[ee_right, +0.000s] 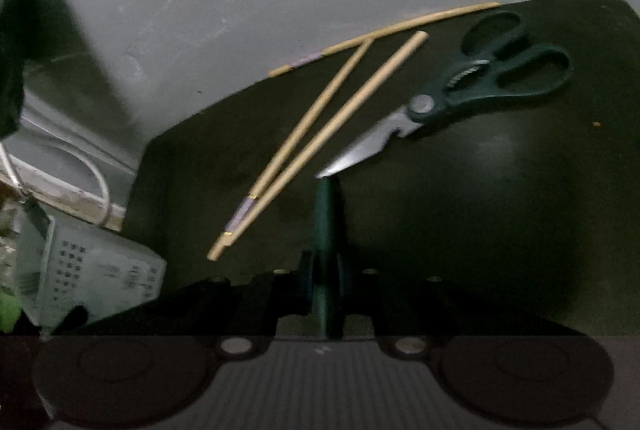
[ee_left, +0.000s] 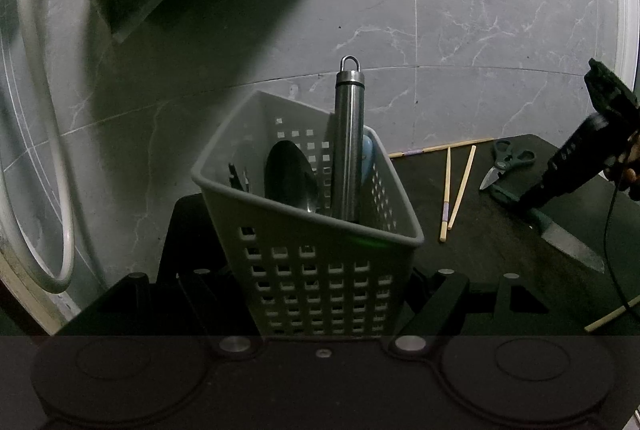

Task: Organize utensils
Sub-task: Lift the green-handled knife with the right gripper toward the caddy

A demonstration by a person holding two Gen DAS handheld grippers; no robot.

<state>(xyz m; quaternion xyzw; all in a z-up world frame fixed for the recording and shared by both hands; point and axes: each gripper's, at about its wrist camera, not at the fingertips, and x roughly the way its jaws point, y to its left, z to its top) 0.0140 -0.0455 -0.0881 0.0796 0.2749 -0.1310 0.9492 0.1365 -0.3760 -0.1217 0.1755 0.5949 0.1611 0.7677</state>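
utensils are partly sorted: the basket (ee_left: 308, 230) pinched in your left claw (ee_left: 320, 294) already holds a spoon (ee_left: 290, 176), a steel handle (ee_left: 349, 134) and some smaller bits. your right claw (ee_right: 326, 282) is pinching the green handle of the knife (ee_right: 327, 230) on the dark desk (ee_right: 480, 190). you've yet to bring in that knife, the scissors (ee_right: 472, 86) and chopsticks (ee_right: 320, 142) lying near it.

Knife blade (ee_right: 328, 310) behind right tool (ee_right: 326, 286)
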